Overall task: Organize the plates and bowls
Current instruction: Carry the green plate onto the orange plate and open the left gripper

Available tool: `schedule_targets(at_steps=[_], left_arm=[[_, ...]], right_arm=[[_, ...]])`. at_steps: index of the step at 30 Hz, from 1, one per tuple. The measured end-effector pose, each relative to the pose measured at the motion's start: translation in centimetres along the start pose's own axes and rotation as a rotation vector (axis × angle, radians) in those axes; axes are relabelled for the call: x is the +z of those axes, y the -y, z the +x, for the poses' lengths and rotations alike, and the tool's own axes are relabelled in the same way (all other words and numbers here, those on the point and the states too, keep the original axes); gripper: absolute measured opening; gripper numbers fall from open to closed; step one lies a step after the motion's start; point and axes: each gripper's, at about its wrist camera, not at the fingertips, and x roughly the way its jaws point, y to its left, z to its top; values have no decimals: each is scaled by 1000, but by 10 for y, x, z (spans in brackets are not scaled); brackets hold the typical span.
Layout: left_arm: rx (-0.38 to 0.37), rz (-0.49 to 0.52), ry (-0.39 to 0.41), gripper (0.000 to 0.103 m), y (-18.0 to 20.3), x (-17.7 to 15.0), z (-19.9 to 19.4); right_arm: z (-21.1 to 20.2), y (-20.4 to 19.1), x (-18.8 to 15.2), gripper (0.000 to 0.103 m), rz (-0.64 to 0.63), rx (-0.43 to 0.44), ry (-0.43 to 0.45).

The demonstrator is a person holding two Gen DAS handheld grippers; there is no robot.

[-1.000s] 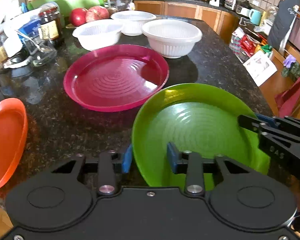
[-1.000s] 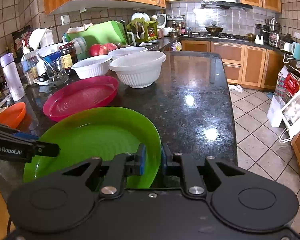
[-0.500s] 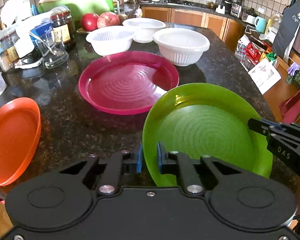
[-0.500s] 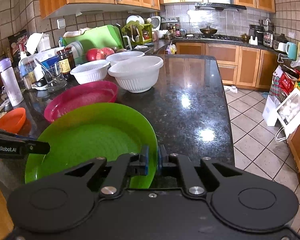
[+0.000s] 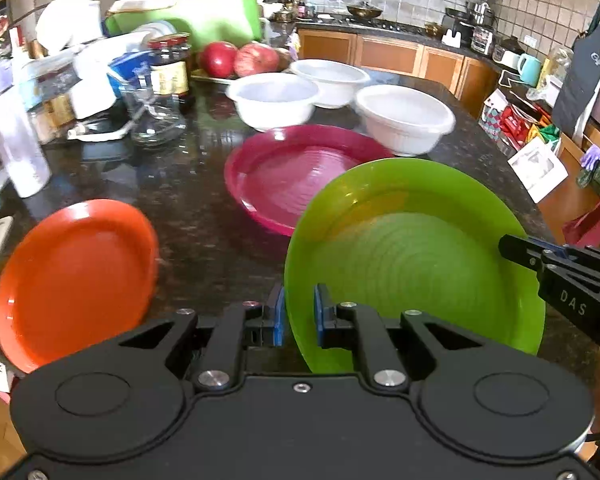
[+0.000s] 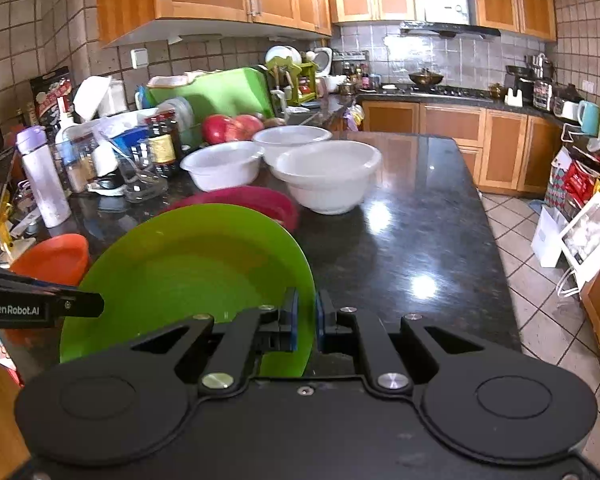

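Nearest in both wrist views, each claw is pinching the rim of the green plate (image 5: 412, 256): the left gripper (image 5: 299, 314) has its blue pads pressed on the plate's left edge, and the right gripper (image 6: 305, 318) is clamped on the opposite edge, so the plate hangs between the two, tilted and seemingly lifted clear of the counter. It looks like thin moulded plastic with concentric ridges in its well, so I judge it light, fairly stiff but able to flex, glossy enough to slip if only one side were held, and unlikely to break if dropped; the raised rim is the sensible place to take hold, as here. Just beyond it on the black granite countertop (image 6: 412, 216) lies the magenta plate (image 5: 296, 176), of the same ridged pattern and a likely base for a stack, and off to the left an orange plate (image 5: 76, 280) sits near the counter's edge. Farther back stand three white bowls (image 5: 404, 120), close together and apparently plastic too. The stone is polished and reflective, so things may slide on it. Behind the bowls are red apples (image 5: 238, 59), a dark jar (image 5: 170, 68), glassware, a white bottle and a green dish rack, then wooden cabinets, a tiled wall and a stove with a pan; a tiled floor with bags lies to the right.
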Motion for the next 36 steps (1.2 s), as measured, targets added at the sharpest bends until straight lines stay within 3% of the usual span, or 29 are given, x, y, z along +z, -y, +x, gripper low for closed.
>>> schedule_targets(at_steps=[14,20,36], left_arm=[[174,-53,64,20,-121,-3,-40],[214,-69,76,20,-173,-5,-41],[77,-34,0,20,-228,2,8]], right_arm=[[39,-141,25,11,-28,157,-27],[60,-195,25,12,-36,176,-67],[91,-231,18,14,-3,33,-98]])
